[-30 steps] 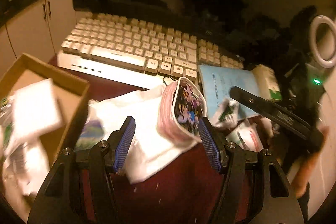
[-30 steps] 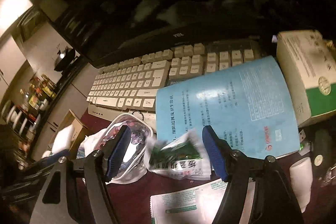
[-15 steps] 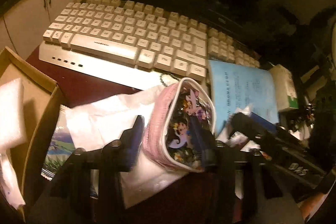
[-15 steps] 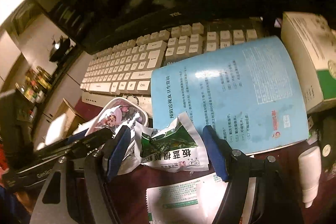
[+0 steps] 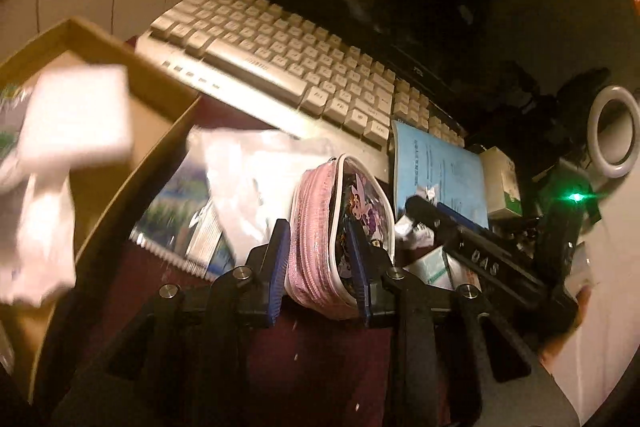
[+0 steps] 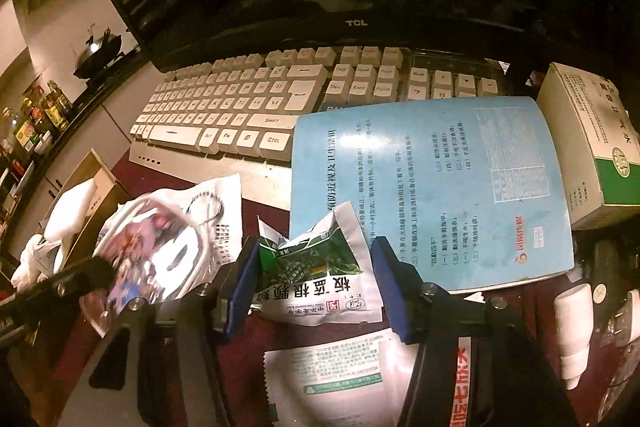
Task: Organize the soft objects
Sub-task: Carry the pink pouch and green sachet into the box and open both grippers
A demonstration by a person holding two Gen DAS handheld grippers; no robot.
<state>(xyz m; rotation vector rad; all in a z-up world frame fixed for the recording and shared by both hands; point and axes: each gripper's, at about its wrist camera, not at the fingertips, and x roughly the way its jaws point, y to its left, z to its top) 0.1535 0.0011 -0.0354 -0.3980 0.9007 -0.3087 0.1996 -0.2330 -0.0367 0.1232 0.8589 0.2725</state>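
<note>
A pink zip pouch [image 5: 316,227] with a cartoon print stands on edge between the blue pads of my left gripper [image 5: 318,259]. The jaws are closing and both pads press its sides. It lies partly on a white plastic bag [image 5: 256,167]. In the right wrist view the pouch [image 6: 156,251] is blurred at the left. My right gripper [image 6: 316,283] straddles a crumpled green-and-white sachet [image 6: 312,267]. Its jaws are closing, the pads reach the sachet's edges, and I see no squeeze. The right gripper's black body [image 5: 480,259] shows in the left wrist view.
A cardboard box [image 5: 160,99] at the left holds a white foam block [image 5: 76,119]. A white keyboard [image 6: 224,107] and dark monitor [image 6: 356,23] stand behind. A blue booklet [image 6: 432,187], medicine carton [image 6: 592,139], second sachet [image 6: 340,375] and small white bottle [image 6: 572,319] crowd the right.
My left jaws have narrowed onto the pink pouch and the view has swung left toward the box. The right jaws have narrowed around the green sachet.
</note>
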